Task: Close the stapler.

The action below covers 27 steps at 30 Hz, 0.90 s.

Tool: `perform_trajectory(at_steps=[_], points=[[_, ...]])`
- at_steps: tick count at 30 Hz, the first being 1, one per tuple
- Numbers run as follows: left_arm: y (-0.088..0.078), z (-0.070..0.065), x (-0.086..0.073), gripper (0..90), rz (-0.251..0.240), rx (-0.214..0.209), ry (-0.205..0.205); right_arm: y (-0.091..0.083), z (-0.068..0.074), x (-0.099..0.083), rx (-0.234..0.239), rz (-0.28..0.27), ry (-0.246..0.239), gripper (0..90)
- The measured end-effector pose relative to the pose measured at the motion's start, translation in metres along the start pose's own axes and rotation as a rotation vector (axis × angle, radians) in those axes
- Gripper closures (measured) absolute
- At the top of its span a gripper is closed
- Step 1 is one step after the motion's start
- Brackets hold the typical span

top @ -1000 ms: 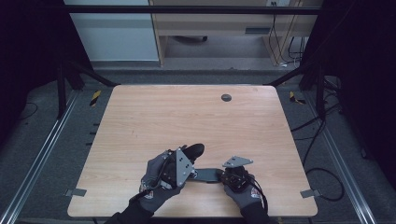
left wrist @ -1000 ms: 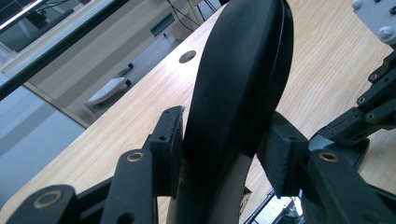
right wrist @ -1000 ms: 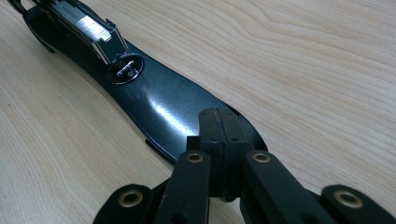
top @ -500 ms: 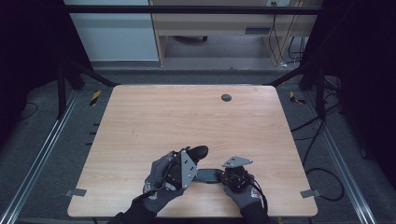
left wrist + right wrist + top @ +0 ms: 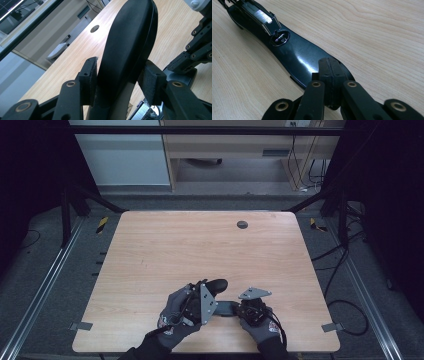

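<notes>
A black stapler lies hinged open near the table's front edge. Its rounded top arm (image 5: 217, 284) (image 5: 130, 37) stands raised between the pads of my left gripper (image 5: 212, 294) (image 5: 120, 80), which is shut on it. Those jaws have just been opening a little with the arm still between them. The glossy base (image 5: 227, 308) (image 5: 297, 57) lies flat on the wood, its metal staple channel (image 5: 262, 16) at the far end. My right gripper (image 5: 238, 309) (image 5: 329, 72) is shut, pads together, with its tip resting on the near end of the base.
The wooden table (image 5: 200, 250) has a round grommet hole (image 5: 242, 224) (image 5: 94, 28) near its far edge. Metal rails run along both sides on the floor, and cables (image 5: 345, 265) lie to the right. A desk stands beyond the table.
My left hand has shifted slightly to the right with the stapler's top arm in its jaws. The right hand has stayed where it was.
</notes>
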State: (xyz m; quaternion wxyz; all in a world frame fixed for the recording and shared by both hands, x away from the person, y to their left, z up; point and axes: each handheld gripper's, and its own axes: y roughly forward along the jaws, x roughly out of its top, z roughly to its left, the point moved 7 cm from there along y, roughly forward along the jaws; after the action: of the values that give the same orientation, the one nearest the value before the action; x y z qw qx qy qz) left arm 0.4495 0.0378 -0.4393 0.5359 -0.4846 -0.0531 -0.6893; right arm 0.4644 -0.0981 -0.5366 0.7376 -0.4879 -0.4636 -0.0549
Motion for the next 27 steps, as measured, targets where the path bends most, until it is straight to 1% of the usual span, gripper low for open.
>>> perform_trajectory(at_steps=[1,13,27], points=[[0.001,-0.001,0.000,51.5,0.001,-0.002,0.003,0.000,0.001,0.000,0.000,0.001,0.008,90.0],[0.006,-0.009,-0.001,50.6,0.004,-0.012,0.037,-0.001,0.000,0.000,0.000,0.006,0.006,90.0],[0.011,-0.017,-0.003,49.9,0.008,-0.016,0.062,0.000,0.000,-0.001,0.005,-0.001,0.006,90.0]])
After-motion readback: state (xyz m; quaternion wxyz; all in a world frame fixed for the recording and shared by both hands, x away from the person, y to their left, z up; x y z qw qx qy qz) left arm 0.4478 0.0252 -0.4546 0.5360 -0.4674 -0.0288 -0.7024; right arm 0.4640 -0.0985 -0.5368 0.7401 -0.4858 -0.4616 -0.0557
